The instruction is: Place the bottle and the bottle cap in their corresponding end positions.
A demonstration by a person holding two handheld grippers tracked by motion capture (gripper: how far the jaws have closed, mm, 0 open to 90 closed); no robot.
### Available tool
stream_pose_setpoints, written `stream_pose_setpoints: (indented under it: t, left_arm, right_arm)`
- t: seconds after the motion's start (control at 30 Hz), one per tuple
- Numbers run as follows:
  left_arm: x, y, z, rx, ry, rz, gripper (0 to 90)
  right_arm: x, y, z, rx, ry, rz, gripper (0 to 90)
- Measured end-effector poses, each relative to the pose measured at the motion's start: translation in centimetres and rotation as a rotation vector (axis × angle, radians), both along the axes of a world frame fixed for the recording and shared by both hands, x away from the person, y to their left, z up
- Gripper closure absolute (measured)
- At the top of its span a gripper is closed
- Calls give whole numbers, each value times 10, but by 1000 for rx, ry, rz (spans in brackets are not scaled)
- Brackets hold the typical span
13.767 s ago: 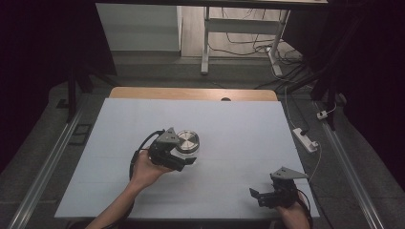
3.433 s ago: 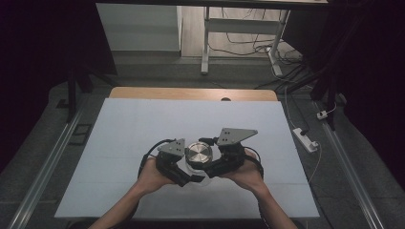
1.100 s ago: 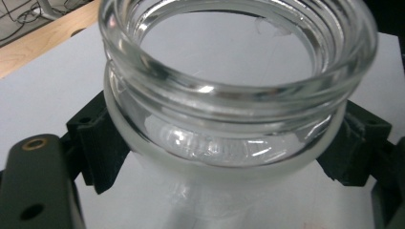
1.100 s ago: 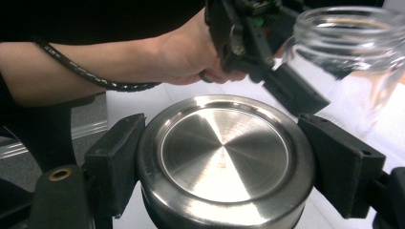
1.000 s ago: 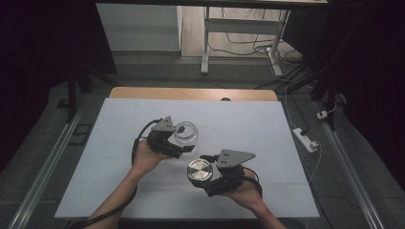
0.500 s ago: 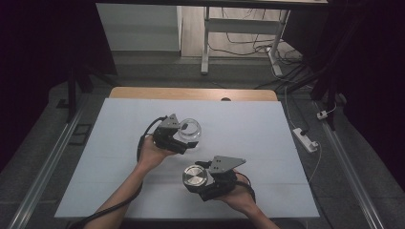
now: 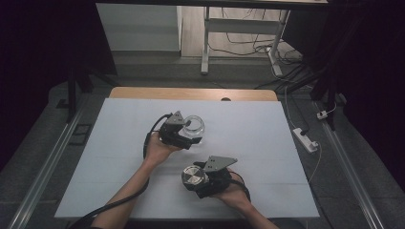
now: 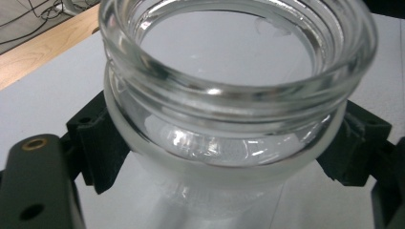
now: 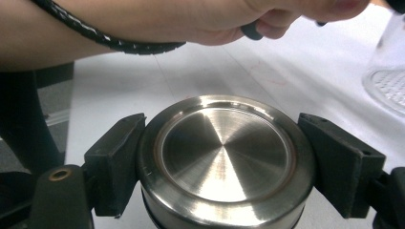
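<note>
High view, my left hand-held gripper (image 7: pixel 193 135) pinching the clear round glass jar (image 7: pixel 193 127) mid-surface, my right hand-held gripper (image 7: pixel 193 179) clamped on the round brushed-steel lid (image 7: pixel 193 176), lid nearer me than the jar, well apart, white surface (image 7: pixel 248 129) beneath.

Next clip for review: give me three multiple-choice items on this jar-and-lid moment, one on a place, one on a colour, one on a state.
1. Where is the lid relative to the glass jar in the high view?
A. screwed onto it
B. nearer the person, apart from it
C. beyond it, by the wooden edge

2. What colour is the lid?
A. red
B. black
C. silver metal

3. What is the state of the jar's mouth?
A. open, no lid
B. capped
C. covered with cloth

Answers:
1. B, since the right claw holds the lid near the table's front edge while the jar sits farther up.
2. C, as the right gripper view shows brushed steel.
3. A, because the left gripper view looks into the bare threaded rim, with the left claw clamped around the jar.
</note>
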State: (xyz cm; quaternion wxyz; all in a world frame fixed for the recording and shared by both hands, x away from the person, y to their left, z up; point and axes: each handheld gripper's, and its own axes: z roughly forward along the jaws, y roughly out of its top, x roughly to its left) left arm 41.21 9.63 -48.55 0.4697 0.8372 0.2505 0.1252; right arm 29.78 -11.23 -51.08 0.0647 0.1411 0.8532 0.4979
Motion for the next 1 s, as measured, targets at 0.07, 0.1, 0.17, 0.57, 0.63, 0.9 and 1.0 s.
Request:
stream_pose_setpoints:
  t: [0.07,0.1,0.17,0.57,0.63,0.9,1.0]
  left_arm:
    - [2,0,-1,2,0,4,161]
    - [3,0,-2,4,0,5,161]
    - [6,0,-3,6,0,12,160]
    - [16,3,-8,12,-1,46,160]
    - [17,2,-9,17,-3,50,160]
    - [21,0,-15,38,-1,62,160]
    - [22,-1,-18,46,2,62,160]
  right_arm:
    - [1,1,-3,-8,0,-2,193]
    - [2,2,-5,-11,1,-4,193]
    - [4,3,-8,-18,7,-7,193]
    - [12,9,-24,-58,24,-40,193]
    - [13,9,-24,-61,29,-48,193]
    - [15,11,-25,-72,39,-69,192]
    - [16,12,-25,-81,42,-71,192]
